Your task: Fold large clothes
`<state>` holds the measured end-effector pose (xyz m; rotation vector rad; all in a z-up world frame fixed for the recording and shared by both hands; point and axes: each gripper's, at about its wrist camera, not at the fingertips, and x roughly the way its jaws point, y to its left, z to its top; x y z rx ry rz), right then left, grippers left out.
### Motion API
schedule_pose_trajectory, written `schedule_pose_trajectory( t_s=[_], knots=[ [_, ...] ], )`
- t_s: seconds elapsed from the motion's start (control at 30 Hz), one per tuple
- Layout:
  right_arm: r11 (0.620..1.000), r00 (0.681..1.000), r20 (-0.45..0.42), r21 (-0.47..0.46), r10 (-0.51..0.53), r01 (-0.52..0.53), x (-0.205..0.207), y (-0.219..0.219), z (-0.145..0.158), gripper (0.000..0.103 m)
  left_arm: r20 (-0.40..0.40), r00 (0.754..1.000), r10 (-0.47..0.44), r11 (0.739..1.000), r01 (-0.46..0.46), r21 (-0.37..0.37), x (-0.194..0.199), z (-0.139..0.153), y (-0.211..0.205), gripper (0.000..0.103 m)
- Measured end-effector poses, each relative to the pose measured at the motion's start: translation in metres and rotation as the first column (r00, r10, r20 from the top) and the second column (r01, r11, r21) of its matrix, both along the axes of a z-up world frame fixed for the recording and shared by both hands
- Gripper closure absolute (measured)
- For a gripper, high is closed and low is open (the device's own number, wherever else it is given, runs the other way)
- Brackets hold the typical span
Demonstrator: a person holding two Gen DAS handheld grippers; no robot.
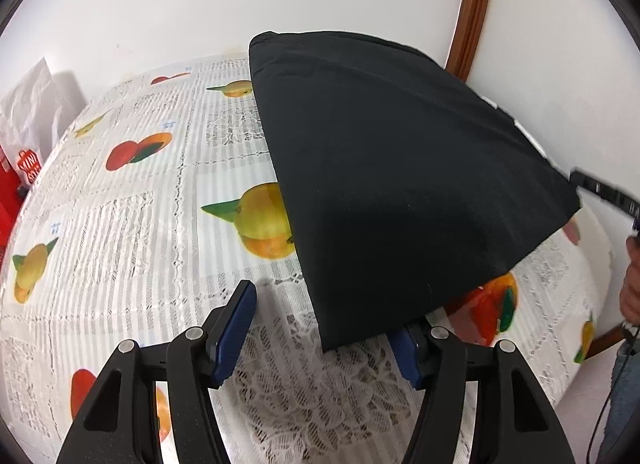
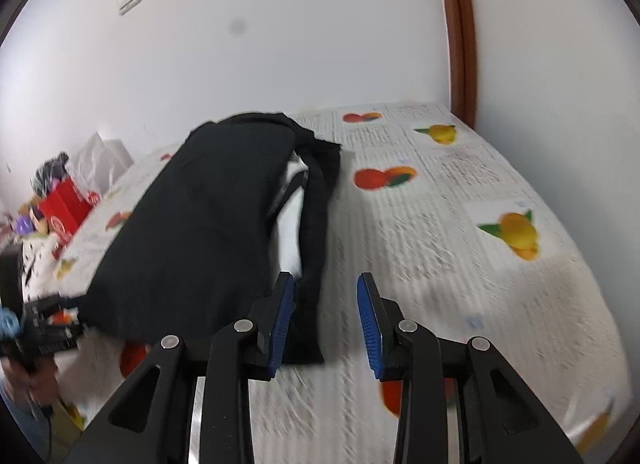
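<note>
A black garment (image 1: 392,184), partly folded, lies on the fruit-print tablecloth (image 1: 132,232). In the left wrist view its near corner hangs over my left gripper's right blue finger (image 1: 404,356); my left gripper (image 1: 324,328) is open and not closed on the cloth. In the right wrist view the garment (image 2: 208,232) lies ahead and to the left, its top layer lifted so a gap shows. My right gripper (image 2: 326,304) is open and empty, its left finger (image 2: 282,312) against the garment's near edge. The left gripper (image 2: 44,328) shows at the garment's far left corner.
A red box (image 2: 66,204) and clutter sit at the table's left end, with a white bag (image 1: 28,104) behind. A white wall and a brown door frame (image 2: 456,24) stand behind the table. The person's hand (image 1: 632,284) is at the right edge.
</note>
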<state>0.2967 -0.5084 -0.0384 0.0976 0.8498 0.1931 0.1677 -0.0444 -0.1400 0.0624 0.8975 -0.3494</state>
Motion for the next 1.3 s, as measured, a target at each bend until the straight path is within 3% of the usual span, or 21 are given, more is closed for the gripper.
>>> schedule_pose_trajectory(
  t_s=[0.23, 0.47, 0.63, 0.8, 1.3],
  knots=[
    [0.998, 0.994, -0.101, -0.045, 0.042, -0.047, -0.019, 0.003, -0.021, 0.07, 0.013, 1.0, -0.013, 1.0, 0.013, -0.011, -0.013, 0.004, 0.0, 0.055],
    [0.999, 0.992, -0.125, 0.009, 0.031, -0.03, -0.007, 0.016, -0.039, 0.07, 0.006, 1.0, -0.031, 0.999, 0.031, -0.018, -0.01, 0.007, -0.005, 0.069],
    [0.999, 0.987, -0.158, 0.034, 0.032, -0.027, 0.011, 0.027, -0.049, 0.088, -0.004, 1.0, -0.031, 0.999, 0.031, -0.03, -0.004, 0.007, -0.005, 0.081],
    [0.999, 0.989, -0.142, 0.013, 0.053, -0.051, 0.022, 0.037, -0.048, 0.093, -0.012, 1.0, -0.015, 0.999, 0.014, -0.03, 0.007, 0.008, -0.002, 0.084],
    [0.997, 0.98, -0.181, 0.009, 0.08, -0.08, 0.085, 0.091, -0.054, 0.094, -0.062, 0.995, 0.082, 0.996, -0.085, -0.041, 0.07, 0.007, 0.042, 0.086]
  ],
)
